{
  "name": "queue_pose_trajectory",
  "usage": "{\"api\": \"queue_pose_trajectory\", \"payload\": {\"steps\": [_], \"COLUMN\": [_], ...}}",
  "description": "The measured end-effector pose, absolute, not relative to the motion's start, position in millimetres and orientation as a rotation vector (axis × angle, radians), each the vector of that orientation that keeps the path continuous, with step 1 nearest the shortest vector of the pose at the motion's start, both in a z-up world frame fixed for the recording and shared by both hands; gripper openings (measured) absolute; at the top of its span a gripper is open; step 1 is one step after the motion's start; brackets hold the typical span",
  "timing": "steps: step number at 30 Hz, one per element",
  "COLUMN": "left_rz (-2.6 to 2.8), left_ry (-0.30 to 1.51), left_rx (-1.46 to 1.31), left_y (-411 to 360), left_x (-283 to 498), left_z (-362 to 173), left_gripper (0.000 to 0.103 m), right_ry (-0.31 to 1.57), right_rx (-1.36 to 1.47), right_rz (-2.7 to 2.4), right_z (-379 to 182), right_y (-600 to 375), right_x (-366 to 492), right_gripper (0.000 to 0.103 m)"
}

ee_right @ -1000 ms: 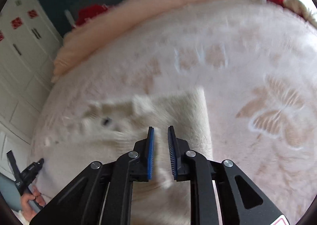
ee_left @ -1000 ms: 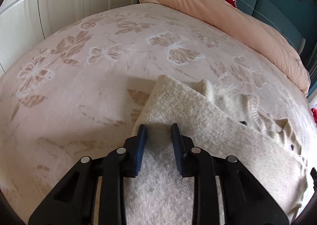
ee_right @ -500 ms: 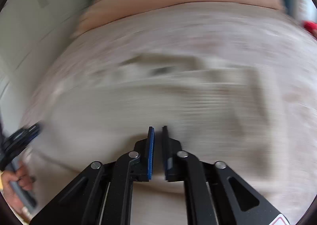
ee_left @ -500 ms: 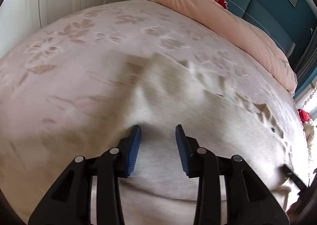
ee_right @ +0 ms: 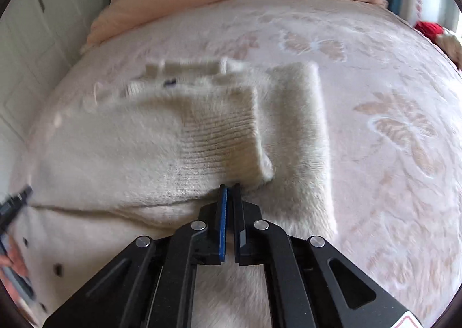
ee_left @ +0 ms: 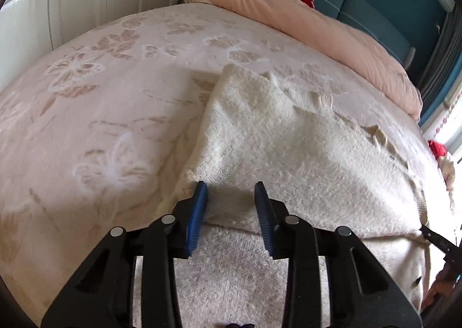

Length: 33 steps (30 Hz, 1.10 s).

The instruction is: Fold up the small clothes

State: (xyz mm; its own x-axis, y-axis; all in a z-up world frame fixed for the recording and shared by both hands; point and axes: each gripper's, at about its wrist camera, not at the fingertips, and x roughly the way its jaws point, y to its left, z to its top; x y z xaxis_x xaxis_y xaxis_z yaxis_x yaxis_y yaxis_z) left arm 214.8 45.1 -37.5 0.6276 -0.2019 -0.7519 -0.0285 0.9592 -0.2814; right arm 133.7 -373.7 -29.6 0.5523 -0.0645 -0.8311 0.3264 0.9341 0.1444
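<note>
Two grippers are seen at the near edge of one cream fluffy knitted cardigan (ee_left: 303, 154), which is spread on the pink butterfly-patterned bedspread (ee_left: 101, 111). The left gripper (ee_left: 231, 206) is held with its blue pads spread wide, so it is released; only the folded edge of the knit is seen between them, ungripped. The right gripper (ee_right: 230, 198) is clenched, its pads almost touching, and a pinch of the folded knit edge appears to be caught at their tips.

Compared with a second ago, the left gripper's pads have been parted further, and the right gripper's pads have been drawn from a narrow gap to nearly closed. The upper layer, then seen lying diagonally, is now laid over the lower layer with a straight crease across the near side. By this it is judged that one fold has just been set down and let go on the left, while the right side is not yet freed.

The cardigan's long axis is judged to run side to side across the bed, parallel to the peach rolled duvet (ee_left: 317, 27) at the head. Its ribbed cuff (ee_right: 222, 140) is pointed toward the right gripper.
</note>
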Motion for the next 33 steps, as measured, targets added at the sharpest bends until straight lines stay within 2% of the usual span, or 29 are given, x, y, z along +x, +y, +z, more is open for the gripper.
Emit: {"api": "queue_pose_trajectory", "payload": {"steps": [2, 5, 7, 9, 10, 12, 15, 17, 21, 25, 29, 33], "left_rz": [-0.091, -0.095, -0.079, -0.027, -0.025, -0.039, -0.057, -0.071, -0.096, -0.122, -0.126, -0.185], "left_ry": [0.892, 0.875, 0.87, 0.863, 0.859, 0.875, 0.936, 0.985, 1.032, 1.094, 1.135, 1.167], "left_rx": [-0.294, -0.25, -0.238, -0.239, -0.262, -0.298, -0.323, -0.331, -0.337, -0.34, -0.317, -0.294], "left_y": [45, 41, 42, 50, 59, 74, 99, 112, 124, 122, 114, 100], "left_x": [212, 209, 201, 183, 168, 144, 99, 69, 22, 6, 6, 7], "left_z": [-36, -38, -30, -15, -7, 0, 3, 1, -4, -23, -36, -41], "left_gripper": [0.033, 0.033, 0.034, 0.043, 0.044, 0.052, 0.06, 0.065, 0.085, 0.085, 0.085, 0.085], "right_ry": [0.916, 0.994, 0.989, 0.941, 0.921, 0.904, 0.925, 0.964, 1.058, 1.14, 1.194, 1.226], "right_rx": [0.292, 0.278, 0.3, 0.313, 0.3, 0.273, 0.274, 0.291, 0.357, 0.476, 0.469, 0.536], "right_rz": [-0.258, -0.265, -0.27, -0.251, -0.248, -0.259, -0.266, -0.271, -0.251, -0.187, -0.171, -0.135], "right_z": [-20, -43, -29, 0, 12, 33, 38, 32, 9, -22, -36, -50], "right_y": [-372, -372, -374, -370, -364, -357, -350, -344, -332, -317, -299, -295], "right_x": [125, 126, 114, 88, 76, 40, -23, -56, -106, -129, -123, -109], "right_gripper": [0.015, 0.014, 0.015, 0.019, 0.023, 0.045, 0.053, 0.056, 0.057, 0.057, 0.057, 0.065]}}
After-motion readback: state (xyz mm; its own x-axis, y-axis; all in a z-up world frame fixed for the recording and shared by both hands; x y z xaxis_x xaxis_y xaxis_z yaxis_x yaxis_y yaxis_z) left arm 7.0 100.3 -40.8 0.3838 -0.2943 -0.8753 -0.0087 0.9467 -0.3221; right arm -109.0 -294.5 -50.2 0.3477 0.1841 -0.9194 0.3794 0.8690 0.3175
